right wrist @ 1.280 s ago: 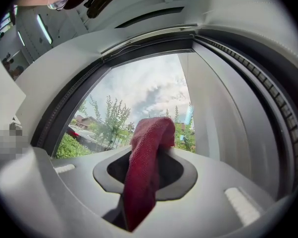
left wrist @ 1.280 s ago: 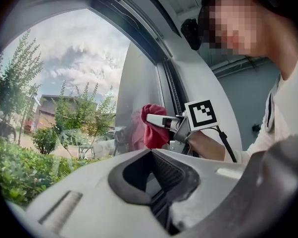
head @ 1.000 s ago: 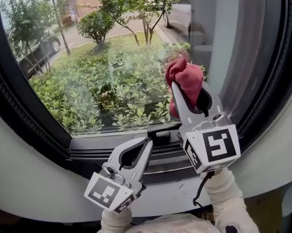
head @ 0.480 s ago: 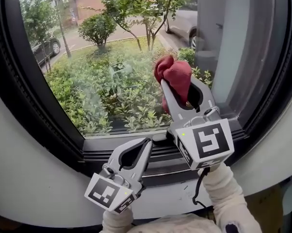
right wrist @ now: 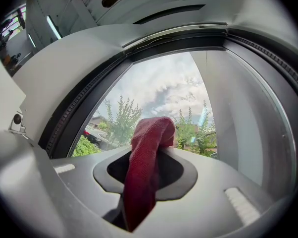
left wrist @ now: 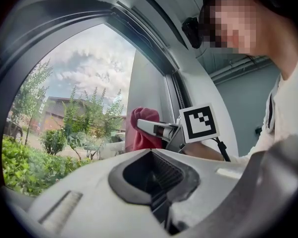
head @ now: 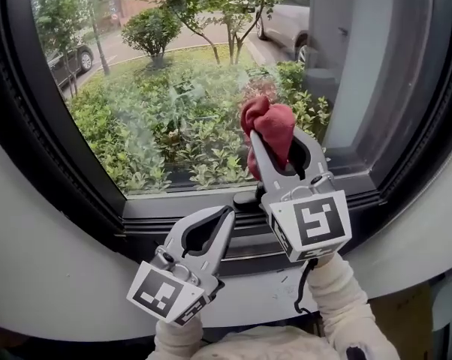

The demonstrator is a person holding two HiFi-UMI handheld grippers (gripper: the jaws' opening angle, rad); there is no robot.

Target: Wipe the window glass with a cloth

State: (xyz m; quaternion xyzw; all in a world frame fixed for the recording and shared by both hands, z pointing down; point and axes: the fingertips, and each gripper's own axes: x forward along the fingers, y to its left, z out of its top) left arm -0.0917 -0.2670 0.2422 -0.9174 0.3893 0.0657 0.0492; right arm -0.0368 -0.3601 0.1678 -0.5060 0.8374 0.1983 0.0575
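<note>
R gripper (head: 275, 142) was clamped on the red cloth (head: 269, 120), w/ the cloth bunched above its tips against or just off the window glass (head: 173, 88), low on the pane's right part; actual contact couldn't be told. L gripper (head: 224, 217) sat nearer & to the left, jaws together w/ nothing btwn them, tips over the dark frame (head: 173, 201) bottom rail, beside a black latch (head: 248, 199). Beyond the glass were shrubs (head: 158, 133) & a parked car (head: 286, 21).
</note>
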